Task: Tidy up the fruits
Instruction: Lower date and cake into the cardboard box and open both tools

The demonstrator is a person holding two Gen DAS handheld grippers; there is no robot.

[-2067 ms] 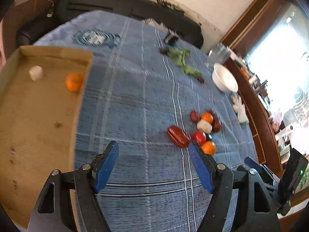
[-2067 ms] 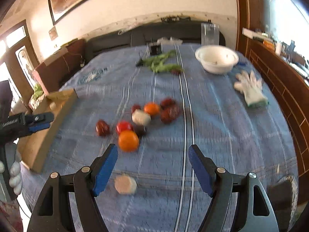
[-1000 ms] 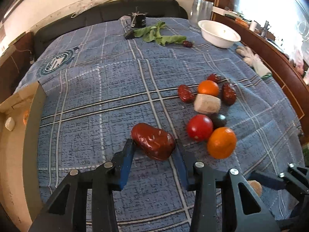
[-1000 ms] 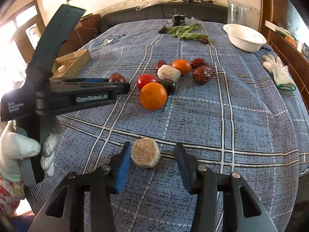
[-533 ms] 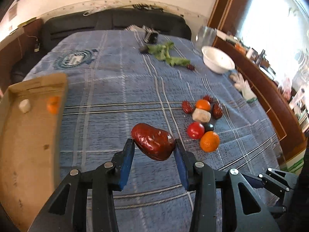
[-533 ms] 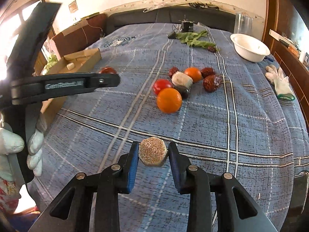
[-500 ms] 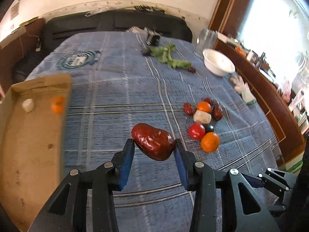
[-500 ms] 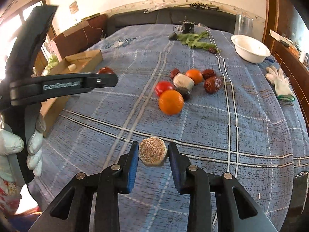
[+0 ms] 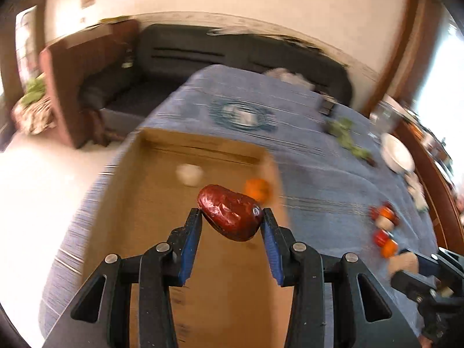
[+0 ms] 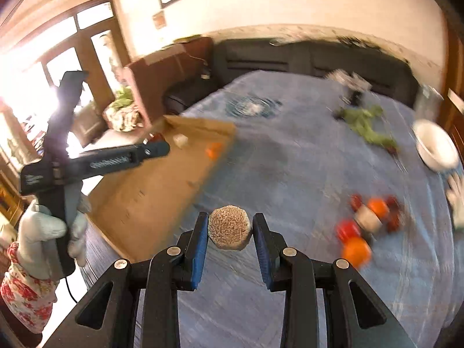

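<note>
My left gripper (image 9: 231,217) is shut on a wrinkled dark red date (image 9: 230,212) and holds it in the air over the cardboard box (image 9: 162,203). An orange (image 9: 256,189) and a pale round fruit (image 9: 190,174) lie in the box. My right gripper (image 10: 230,226) is shut on a tan fuzzy round fruit (image 10: 230,228) above the blue cloth, right of the box (image 10: 162,179). The left gripper also shows in the right wrist view (image 10: 156,148), over the box. A cluster of red, orange and pale fruits (image 10: 365,223) lies on the cloth to the right.
A blue plaid cloth (image 10: 290,159) covers the table. A white bowl (image 10: 436,148) and green leaves (image 10: 365,124) sit at the far right, with a white glove beyond. A dark sofa (image 10: 304,58) stands behind the table. Both views are motion-blurred.
Both grippers have swung left with their fruits. The left one has moved from above the cloth to over the box, and the right one has lifted higher toward the box.
</note>
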